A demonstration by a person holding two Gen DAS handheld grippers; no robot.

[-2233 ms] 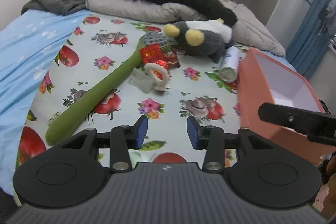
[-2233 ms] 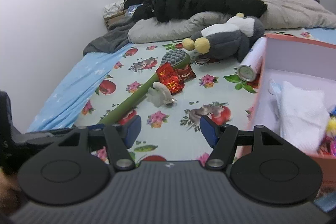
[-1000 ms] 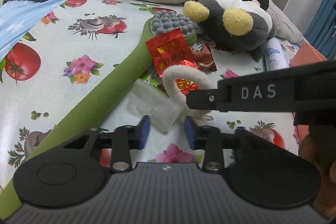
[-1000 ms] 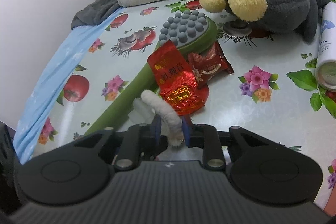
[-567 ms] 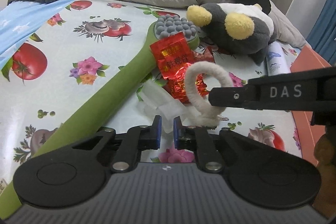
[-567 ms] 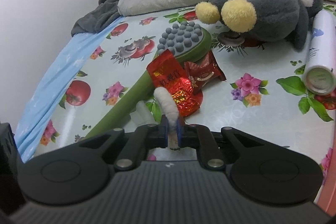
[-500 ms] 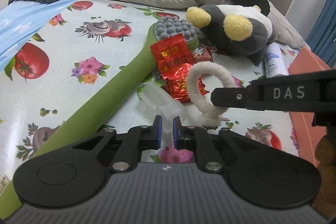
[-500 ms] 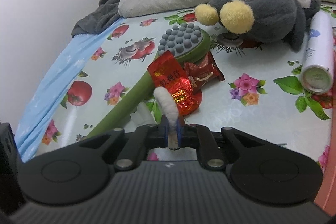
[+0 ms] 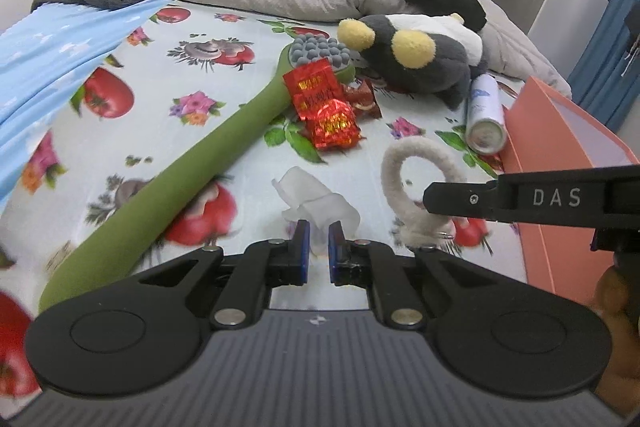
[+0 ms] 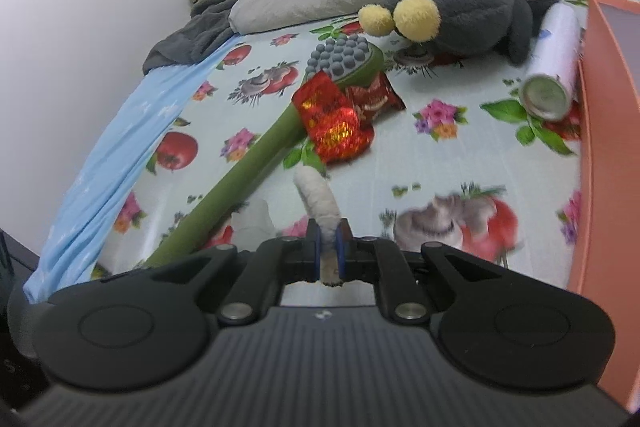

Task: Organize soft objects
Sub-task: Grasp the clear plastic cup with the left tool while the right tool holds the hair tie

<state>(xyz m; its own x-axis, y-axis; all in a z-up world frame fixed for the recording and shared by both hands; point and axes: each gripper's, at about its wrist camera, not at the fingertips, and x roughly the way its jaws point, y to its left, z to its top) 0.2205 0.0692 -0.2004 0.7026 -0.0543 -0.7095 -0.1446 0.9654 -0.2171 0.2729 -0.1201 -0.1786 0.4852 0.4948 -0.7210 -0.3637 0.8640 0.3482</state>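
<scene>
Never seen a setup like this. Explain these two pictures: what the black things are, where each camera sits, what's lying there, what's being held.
No robot here: a person holds a two-finger gripper in each hand, each with a fisheye camera looking along its fingers. One picture is from the left gripper, the other from the right gripper. Both look at a bed with a fruit-print sheet. On it lie a green massage brush, red snack packets, a grey plush toy, a spray can and an orange box. The left gripper pinches a clear soft piece; the right pinches a fuzzy white ring.
</scene>
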